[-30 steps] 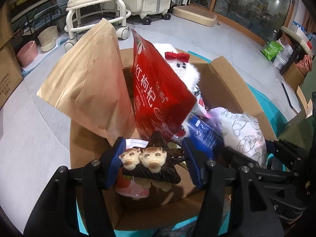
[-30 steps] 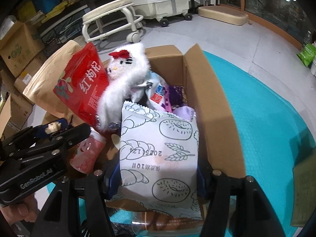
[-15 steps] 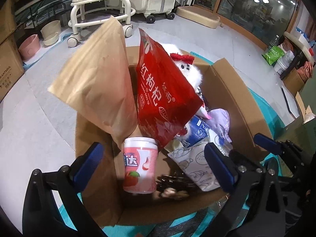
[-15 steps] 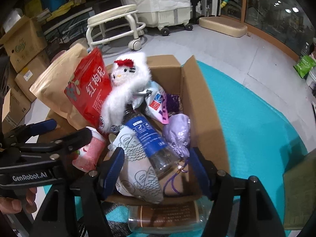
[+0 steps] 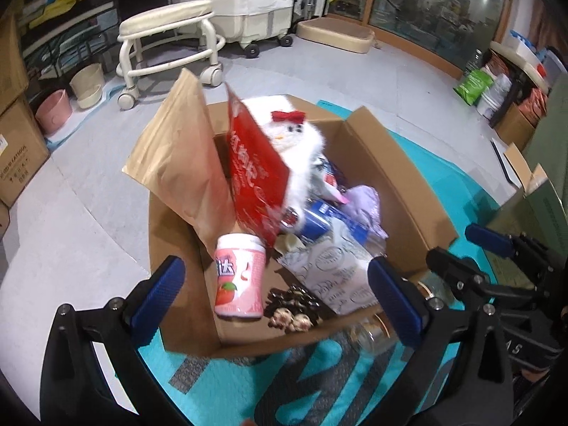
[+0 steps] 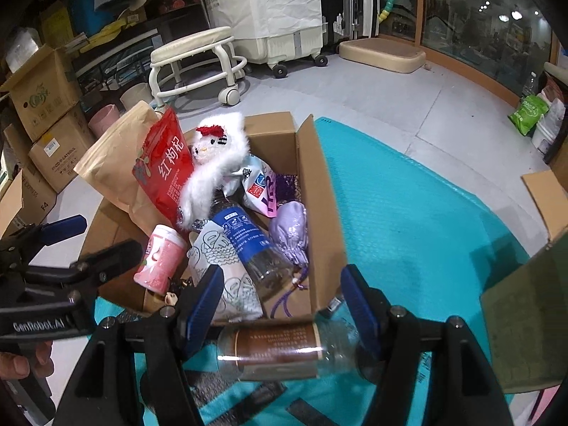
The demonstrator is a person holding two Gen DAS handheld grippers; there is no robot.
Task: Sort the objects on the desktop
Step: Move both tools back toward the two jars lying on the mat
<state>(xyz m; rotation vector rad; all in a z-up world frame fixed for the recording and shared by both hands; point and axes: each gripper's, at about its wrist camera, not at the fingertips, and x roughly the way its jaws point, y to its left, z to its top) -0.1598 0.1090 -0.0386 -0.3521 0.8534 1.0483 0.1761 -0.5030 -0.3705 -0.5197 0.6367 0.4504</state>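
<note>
Left wrist view: the left gripper (image 5: 275, 289) stands with its jaws spread as wide as they go and nothing between the pads; it hangs over the near end of the box (image 5: 390, 163), which sits on a teal mat (image 5: 443, 184) on the floor. Inside, a pink tub (image 5: 239, 275) stands upright by the near wall, a dark hair clip (image 5: 293, 310) lies beside it on the box floor, and a white snack bag (image 5: 337, 277) rests just right of the clip. A brown bag (image 5: 181, 163) and a red pouch (image 5: 254, 174) lean tall at the left side, with a plush cat (image 5: 301, 142) behind them. My worry is that the tall bags are only propped; a knock from a jaw on the way back in could tip them out over the left wall, or topple the tub onto the clip.

Right wrist view: the right gripper (image 6: 284, 305) has its jaws partly apart and holds nothing; they straddle the near right corner of the box. A clear bottle (image 6: 284, 351) with a brown label lies on the mat, touching or nearly touching the near wall, just under the jaws. A blue-label bottle (image 6: 248, 241) and a purple pouch (image 6: 289, 236) lie inside. The clear bottle is round and on its side, so a glancing or off-centre pinch could roll it along the mat. The two grippers are near each other and could clash if both reach in.
</note>
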